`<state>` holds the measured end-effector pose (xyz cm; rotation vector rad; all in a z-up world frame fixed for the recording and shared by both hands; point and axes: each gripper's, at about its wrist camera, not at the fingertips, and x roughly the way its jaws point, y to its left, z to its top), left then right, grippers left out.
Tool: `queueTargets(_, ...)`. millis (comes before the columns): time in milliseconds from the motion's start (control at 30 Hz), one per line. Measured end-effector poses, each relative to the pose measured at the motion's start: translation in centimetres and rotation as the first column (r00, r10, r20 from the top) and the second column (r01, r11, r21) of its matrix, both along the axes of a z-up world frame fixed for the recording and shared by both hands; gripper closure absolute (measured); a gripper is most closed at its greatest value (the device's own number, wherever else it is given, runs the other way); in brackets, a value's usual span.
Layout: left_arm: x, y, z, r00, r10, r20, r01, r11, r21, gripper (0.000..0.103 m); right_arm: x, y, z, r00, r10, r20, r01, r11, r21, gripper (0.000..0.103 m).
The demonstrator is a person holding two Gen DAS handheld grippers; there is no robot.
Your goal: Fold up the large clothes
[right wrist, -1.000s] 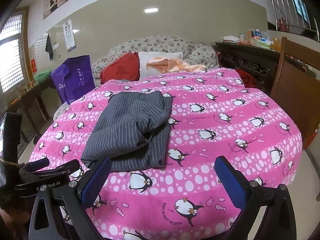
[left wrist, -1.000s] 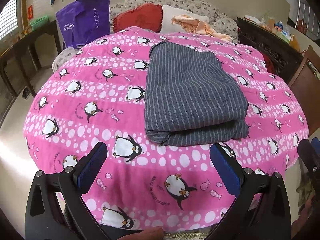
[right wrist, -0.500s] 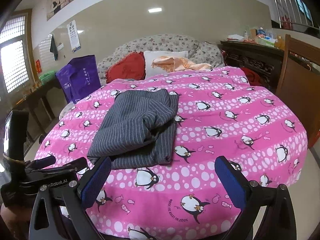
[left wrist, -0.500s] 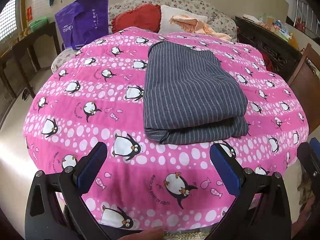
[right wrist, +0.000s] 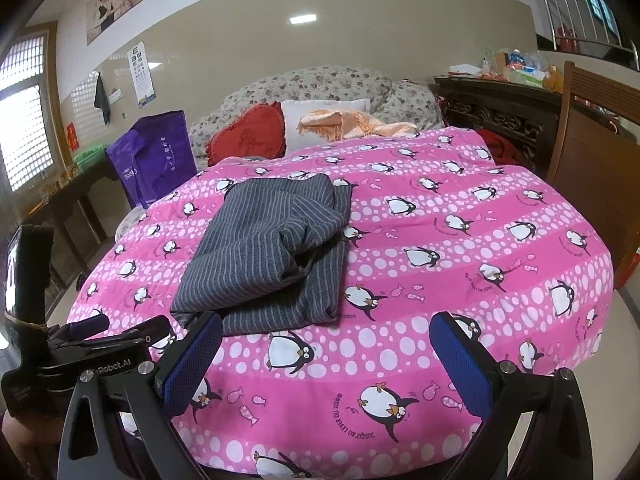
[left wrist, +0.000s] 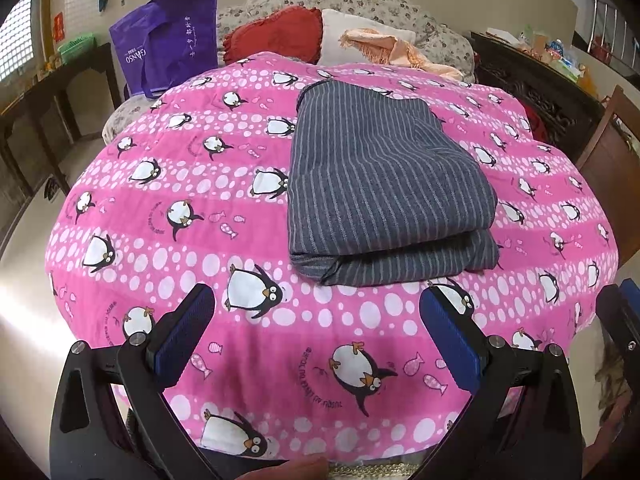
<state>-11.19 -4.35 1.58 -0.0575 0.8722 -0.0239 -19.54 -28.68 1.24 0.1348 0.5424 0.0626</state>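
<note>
Folded striped garment (left wrist: 384, 184) lies on penguin quilt (left wrist: 160, 208) beyond gaping left claw (left wrist: 316, 336).

The grey striped garment (left wrist: 384, 184) is showing as soft matt knit or woven cloth (which one is hard to tell here), lying on a pink quilt (left wrist: 168, 184) of smooth printed cotton-like fabric. At far left, the purple bag (left wrist: 168, 44) is looking faintly sheeny. The near gripper pads (right wrist: 192, 364) are showing blue textured rubber on matt black plastic.

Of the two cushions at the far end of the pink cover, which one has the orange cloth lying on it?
The white cushion: the fringed orange cloth drapes over its right part. The red cushion to its left is bare.
</note>
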Motion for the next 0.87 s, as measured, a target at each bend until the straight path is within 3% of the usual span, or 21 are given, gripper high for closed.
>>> queueTargets(700,-0.10,0.01,-0.28,1.000,-0.012,-0.002,0.012,1.000,-0.020,0.000,0.00,-0.36,-0.12,1.000,0.004,-0.007,-0.004,1.000,0.003,0.000)
queueTargets(867,-0.57,-0.17,0.21,0.999,-0.019,0.048,0.019,1.000,-0.002,0.000,0.01,-0.39,-0.12,1.000,0.003,-0.007,-0.003,1.000,0.003,0.000)
